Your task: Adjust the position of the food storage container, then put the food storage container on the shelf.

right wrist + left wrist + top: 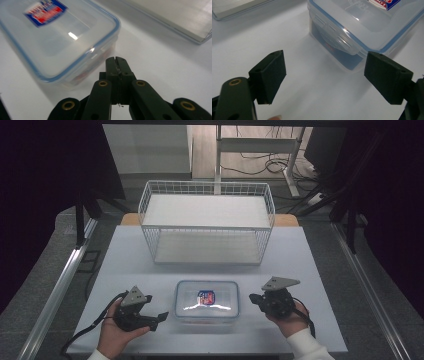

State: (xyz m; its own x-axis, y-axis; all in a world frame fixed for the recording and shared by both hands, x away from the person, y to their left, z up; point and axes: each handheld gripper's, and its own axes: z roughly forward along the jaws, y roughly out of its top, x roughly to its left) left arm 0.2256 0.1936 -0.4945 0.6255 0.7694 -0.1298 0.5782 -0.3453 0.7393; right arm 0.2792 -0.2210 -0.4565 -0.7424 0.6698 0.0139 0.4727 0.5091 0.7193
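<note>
A clear plastic food container (206, 300) with a blue-sealed lid and a red-and-blue label sits at the front middle of the white table (130, 255). My left gripper (161, 318) rests just left of it, jaws wide open; in the left gripper view the container's side latch (337, 37) lies beyond the open pads (270, 75), apart from them. My right gripper (253, 297) is held just right of the container, jaws shut on nothing; in the right gripper view its tip (116, 61) sits close beside the container's corner (82, 60).
A white wire basket shelf (206, 220) with two tiers stands behind the container at the table's back middle. Dark floor and metal rails flank the table; a chair frame and cables lie beyond.
</note>
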